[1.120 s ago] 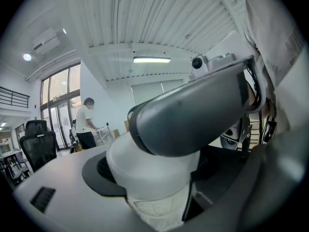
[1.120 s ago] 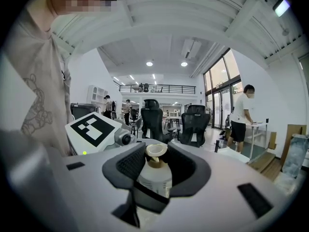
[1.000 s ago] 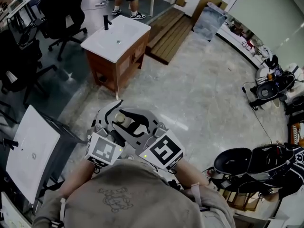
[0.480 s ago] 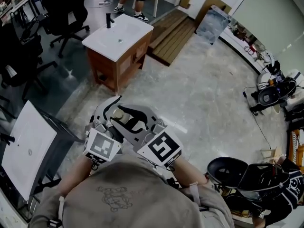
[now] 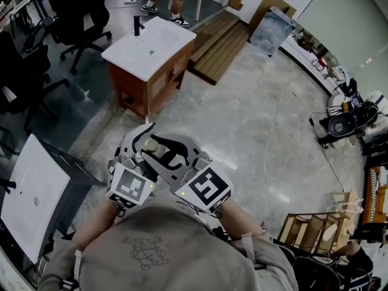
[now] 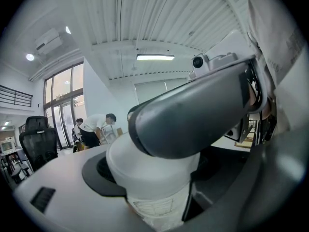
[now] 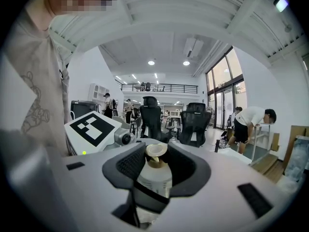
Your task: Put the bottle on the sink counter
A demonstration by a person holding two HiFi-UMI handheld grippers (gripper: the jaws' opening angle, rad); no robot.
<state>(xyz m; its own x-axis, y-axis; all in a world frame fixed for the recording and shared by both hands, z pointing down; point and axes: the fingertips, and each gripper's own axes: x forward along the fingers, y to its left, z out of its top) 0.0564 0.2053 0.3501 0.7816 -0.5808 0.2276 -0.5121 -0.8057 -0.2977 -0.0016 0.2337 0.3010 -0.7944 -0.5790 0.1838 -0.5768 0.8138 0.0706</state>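
Head view: I hold the bottle (image 5: 153,151) over the floor (image 5: 254,120), jaws of left gripper (image 6: 159,187) and right gripper (image 7: 155,178) both clamped on it, well apart from the sink bench (image 5: 128,57); hands drifting apart could let it fall.

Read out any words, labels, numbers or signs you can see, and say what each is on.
No text here is readable.
White plastic bottle: label print, too blurred to read.
Black-and-white square-marker cubes: patterns only, no letters.
Grey shirt: faint line drawing, no words.
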